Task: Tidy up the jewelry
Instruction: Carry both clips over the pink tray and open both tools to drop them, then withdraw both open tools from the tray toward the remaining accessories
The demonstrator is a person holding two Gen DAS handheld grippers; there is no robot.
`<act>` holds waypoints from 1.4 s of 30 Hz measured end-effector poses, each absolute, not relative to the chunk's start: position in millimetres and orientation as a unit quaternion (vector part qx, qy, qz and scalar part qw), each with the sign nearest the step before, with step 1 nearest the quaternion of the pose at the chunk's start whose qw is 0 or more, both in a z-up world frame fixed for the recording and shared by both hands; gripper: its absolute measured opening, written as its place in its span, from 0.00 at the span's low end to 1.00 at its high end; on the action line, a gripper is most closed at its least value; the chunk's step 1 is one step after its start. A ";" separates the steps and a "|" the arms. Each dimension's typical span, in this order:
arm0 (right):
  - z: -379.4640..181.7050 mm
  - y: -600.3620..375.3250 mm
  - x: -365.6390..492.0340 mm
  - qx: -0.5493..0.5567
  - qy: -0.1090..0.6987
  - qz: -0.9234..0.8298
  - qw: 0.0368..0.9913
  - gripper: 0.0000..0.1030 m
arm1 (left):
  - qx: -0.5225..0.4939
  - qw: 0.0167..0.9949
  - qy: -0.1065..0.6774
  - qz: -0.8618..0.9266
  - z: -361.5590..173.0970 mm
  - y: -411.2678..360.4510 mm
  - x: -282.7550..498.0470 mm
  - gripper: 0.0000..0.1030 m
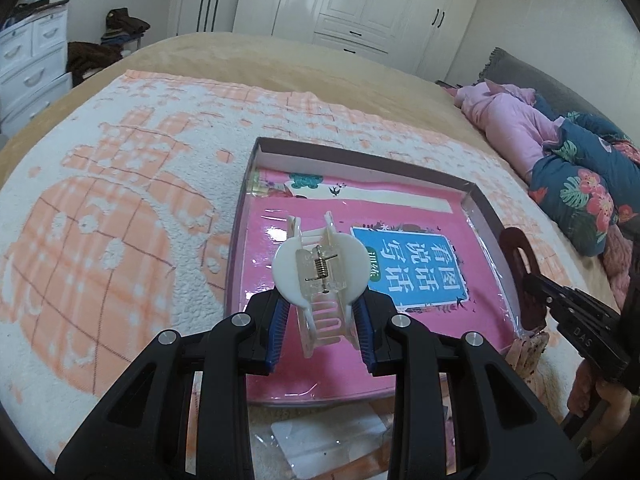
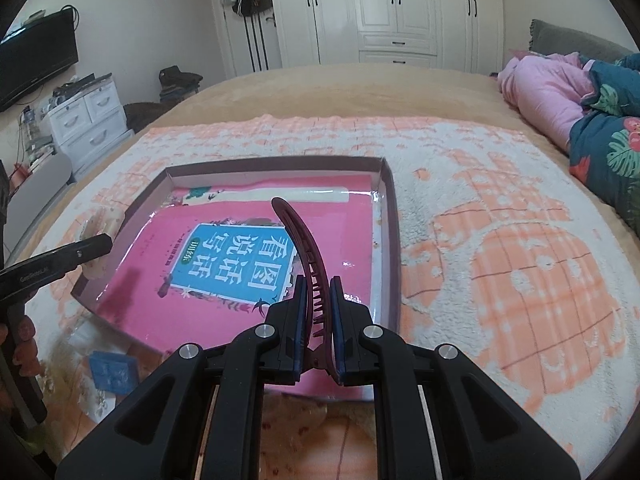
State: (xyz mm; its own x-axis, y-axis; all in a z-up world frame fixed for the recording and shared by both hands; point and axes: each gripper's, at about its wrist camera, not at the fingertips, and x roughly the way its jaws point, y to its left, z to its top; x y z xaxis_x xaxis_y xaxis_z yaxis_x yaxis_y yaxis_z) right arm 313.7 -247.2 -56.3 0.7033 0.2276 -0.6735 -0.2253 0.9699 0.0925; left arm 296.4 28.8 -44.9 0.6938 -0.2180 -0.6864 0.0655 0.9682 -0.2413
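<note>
The left gripper (image 1: 323,316) is clamped on a white claw clip (image 1: 320,270), the right gripper (image 2: 316,328) on a dark red banana clip (image 2: 306,256) — both held above the shallow box (image 1: 486,208) lined with a pink book (image 2: 224,216). Placing seems underway; next, lower each and release inside the box's near edge.

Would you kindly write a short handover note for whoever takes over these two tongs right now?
Left tongs: shut on a white claw hair clip, held above the box.
Right tongs: shut on a dark red banana hair clip, held over the box's right side.
Shallow cardboard box sits on the peach-and-white towel, with a pink book inside.
Done: both clips picked up.
Left: probably set each clip down in the box, then release.
</note>
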 end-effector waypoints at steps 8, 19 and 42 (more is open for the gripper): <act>-72.9 -245.3 328.6 0.010 0.390 0.111 0.914 0.11 | -0.083 0.908 0.403 -0.082 -54.7 23.6 302.7 0.21; -78.5 -252.2 327.7 0.026 0.392 0.106 0.914 0.12 | -0.073 0.902 0.417 -0.087 -63.2 18.5 303.6 0.22; -52.1 -255.1 281.3 0.022 0.330 0.105 0.938 0.47 | -0.068 0.932 0.348 -0.078 -30.5 21.0 271.1 0.48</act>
